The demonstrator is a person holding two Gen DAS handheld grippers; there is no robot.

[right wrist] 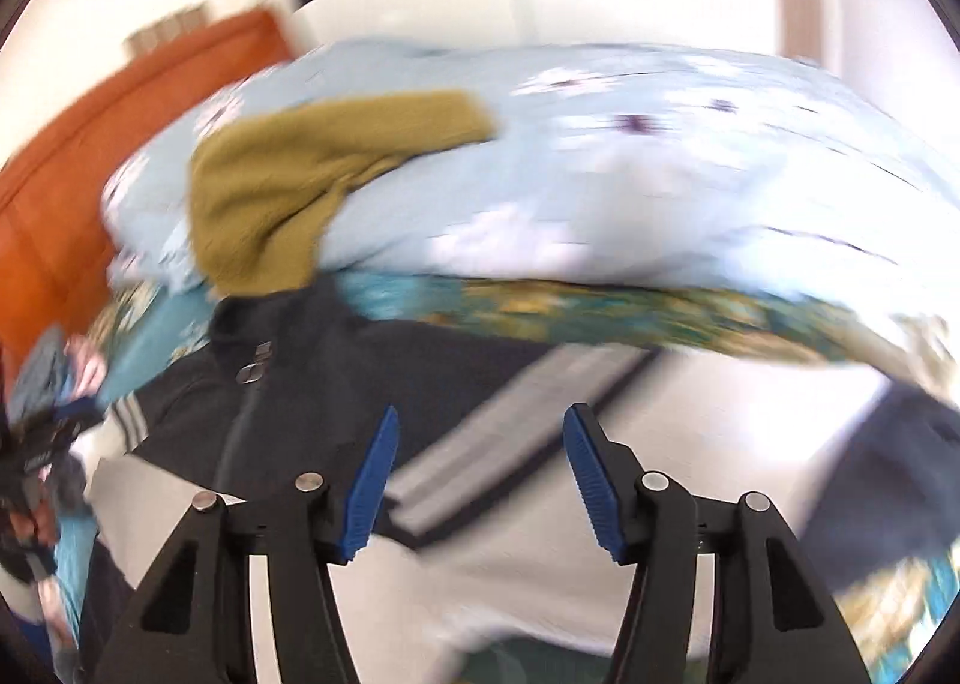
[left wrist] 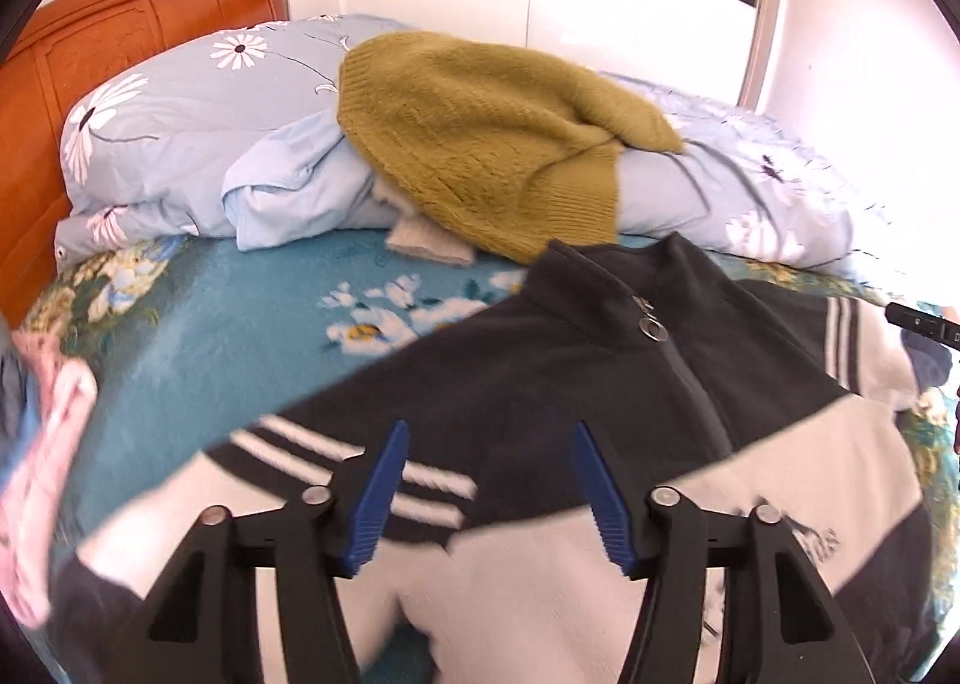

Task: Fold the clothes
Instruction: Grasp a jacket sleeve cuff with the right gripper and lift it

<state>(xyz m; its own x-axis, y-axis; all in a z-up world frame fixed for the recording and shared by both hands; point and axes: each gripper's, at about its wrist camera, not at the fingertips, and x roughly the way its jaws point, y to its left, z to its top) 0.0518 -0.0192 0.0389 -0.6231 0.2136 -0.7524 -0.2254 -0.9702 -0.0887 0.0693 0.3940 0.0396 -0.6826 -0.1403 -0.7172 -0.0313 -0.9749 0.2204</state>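
The bed (left wrist: 198, 348) with its teal flowered blanket carries the dark-and-white jacket (left wrist: 540, 372), which lies spread flat, zipped, collar toward the rolled duvet (left wrist: 180, 144), no fold visible, while a mustard sweater (left wrist: 480, 144) sits unfolded behind the jacket. Both the left hand-held gripper (left wrist: 489, 495) and the right hand-held gripper (right wrist: 480, 483) hover over the jacket with jaws spread, holding nothing; free blanket remains left of the jacket, little behind it.

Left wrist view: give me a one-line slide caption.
Open left gripper hovers over a black-and-white zip jacket spread on the bed, a mustard knit sweater behind it.
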